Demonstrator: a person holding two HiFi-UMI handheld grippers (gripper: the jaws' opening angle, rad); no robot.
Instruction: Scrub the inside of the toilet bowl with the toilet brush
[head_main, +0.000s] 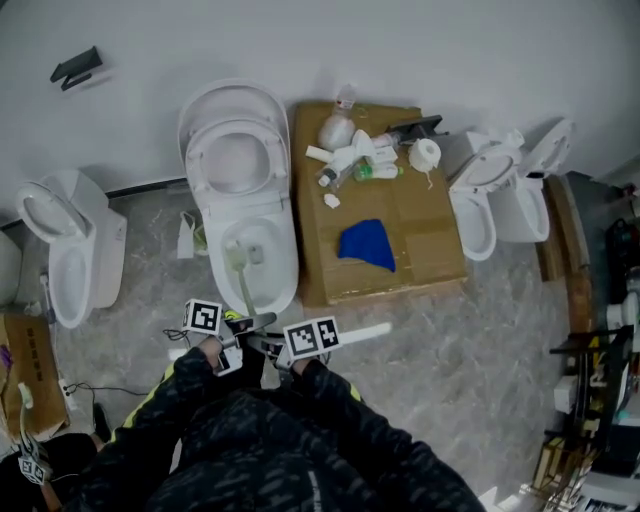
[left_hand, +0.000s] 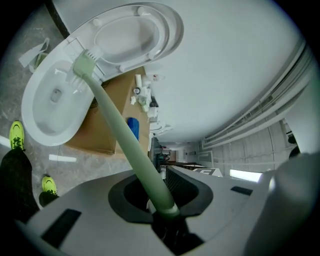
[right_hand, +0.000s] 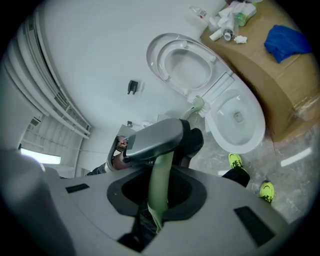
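toilet brush (head_main: 241, 288): judged light, stiff plastic with a probably slick handle, best held at the tail end. clamped there between closed jaws of both left gripper (head_main: 243, 325) and right gripper (head_main: 268, 345). bristle head inside toilet bowl (head_main: 291, 268), toward 11 o'clock. seat (head_main: 232, 160) raised at 12. cardboard box (head_main: 420, 250) with bottles (head_main: 355, 160) and blue cloth (head_main: 366, 245) just beside at 3 o'clock, limiting sideways sweep.
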